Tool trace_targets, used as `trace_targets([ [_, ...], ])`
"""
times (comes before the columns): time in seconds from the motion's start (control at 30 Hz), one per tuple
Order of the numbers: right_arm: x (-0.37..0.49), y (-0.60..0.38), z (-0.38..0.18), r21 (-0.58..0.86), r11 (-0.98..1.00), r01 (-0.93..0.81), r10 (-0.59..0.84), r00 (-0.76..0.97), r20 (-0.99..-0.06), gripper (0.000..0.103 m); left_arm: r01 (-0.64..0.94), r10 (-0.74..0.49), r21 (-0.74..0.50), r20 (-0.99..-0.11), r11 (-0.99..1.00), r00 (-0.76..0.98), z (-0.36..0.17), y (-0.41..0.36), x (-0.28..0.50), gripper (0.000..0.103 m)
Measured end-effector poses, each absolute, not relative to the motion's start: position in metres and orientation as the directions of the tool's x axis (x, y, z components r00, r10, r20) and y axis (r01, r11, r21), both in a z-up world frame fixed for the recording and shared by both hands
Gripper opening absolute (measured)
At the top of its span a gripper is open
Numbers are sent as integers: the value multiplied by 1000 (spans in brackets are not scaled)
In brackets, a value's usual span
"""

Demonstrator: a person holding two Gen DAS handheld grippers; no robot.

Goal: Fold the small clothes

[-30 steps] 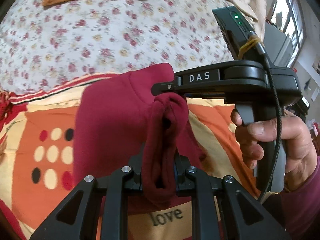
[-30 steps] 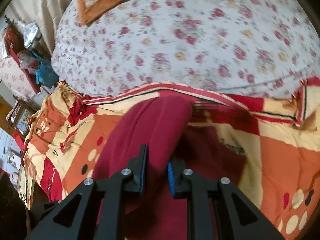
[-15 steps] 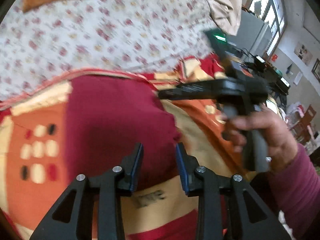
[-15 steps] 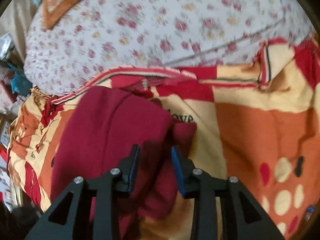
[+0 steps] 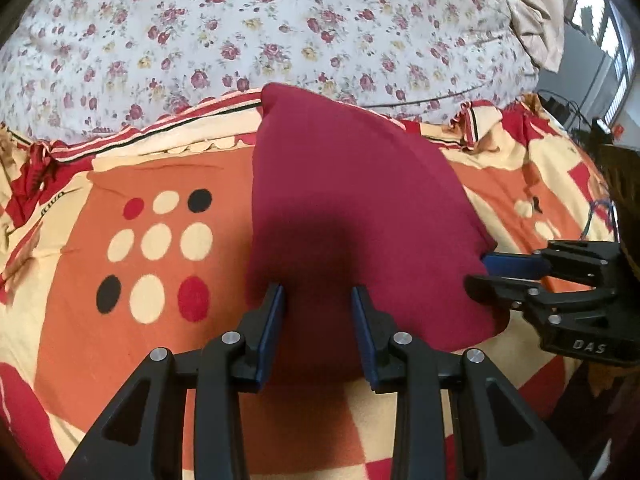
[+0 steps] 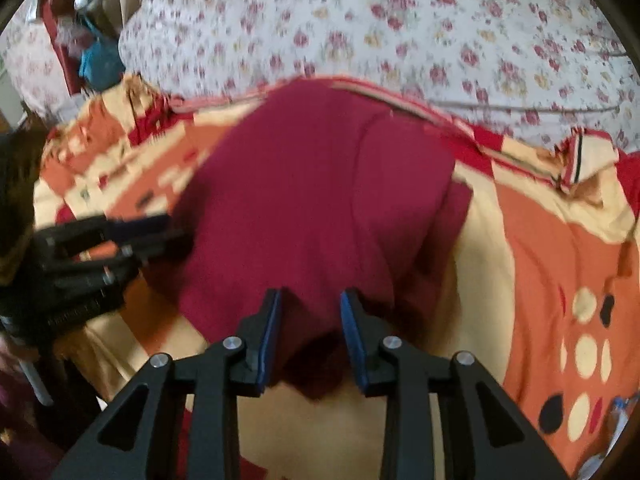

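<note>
Both grippers, left gripper (image 5: 318, 334) and right gripper (image 6: 308, 338), just opened; jaws apart, empty; maroon garment (image 5: 352, 208) dropped flat on blanket (image 5: 132, 184) — fold laid

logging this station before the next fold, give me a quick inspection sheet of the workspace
surface: orange patterned blanket on a bed, floral quilt behind
job's things: maroon garment lying flat, folded
clutter: beige cloth at the far right corner
grippers: left gripper and right gripper jaws apart over the garment's near edge, pads not pressing; left just opened
cables: dark cable beyond the bed
surroundings: window, heaped belongings beside the bed
</note>
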State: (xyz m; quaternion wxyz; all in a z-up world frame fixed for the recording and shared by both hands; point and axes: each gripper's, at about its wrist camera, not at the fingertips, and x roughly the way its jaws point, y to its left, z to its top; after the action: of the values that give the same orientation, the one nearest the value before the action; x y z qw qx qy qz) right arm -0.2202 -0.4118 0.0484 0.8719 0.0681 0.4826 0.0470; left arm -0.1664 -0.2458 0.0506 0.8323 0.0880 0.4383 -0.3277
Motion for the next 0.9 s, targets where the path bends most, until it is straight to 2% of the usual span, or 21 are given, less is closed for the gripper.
trace_targets([
  [0.17,-232,-427,65,241,970,30,185,548,-816,32,601,-488,-187,-782,777,387,56,-240,-160,12],
  [0.23,-225,-430,82,217,975,43,149,596,-789,35,594,-492,-201,-782,779,381,56,-239,-158,12],
  [0.33,-200,-425,98,215,976,37,143,634,-760,46,594,-494,-198,-778,780,389,55,-238,-160,12],
  [0.47,-143,-402,100,212,977,0,167,615,-770,47,585,-510,-227,-772,779,379,53,-235,-159,12],
  [0.63,-62,-359,76,129,990,-61,141,543,-828,47,576,-520,-247,-768,779,374,51,-232,-157,12],
  [0.73,-24,-366,58,177,984,8,147,527,-837,54,572,-529,-263,-765,777,367,49,-230,-155,12],
  [0.83,-2,-388,37,198,971,131,100,531,-841,54,580,-534,-262,-762,772,367,50,-231,-155,12],
  [0.9,3,-398,17,235,957,170,118,511,-851,55,582,-531,-258,-764,771,366,50,-232,-155,12],
])
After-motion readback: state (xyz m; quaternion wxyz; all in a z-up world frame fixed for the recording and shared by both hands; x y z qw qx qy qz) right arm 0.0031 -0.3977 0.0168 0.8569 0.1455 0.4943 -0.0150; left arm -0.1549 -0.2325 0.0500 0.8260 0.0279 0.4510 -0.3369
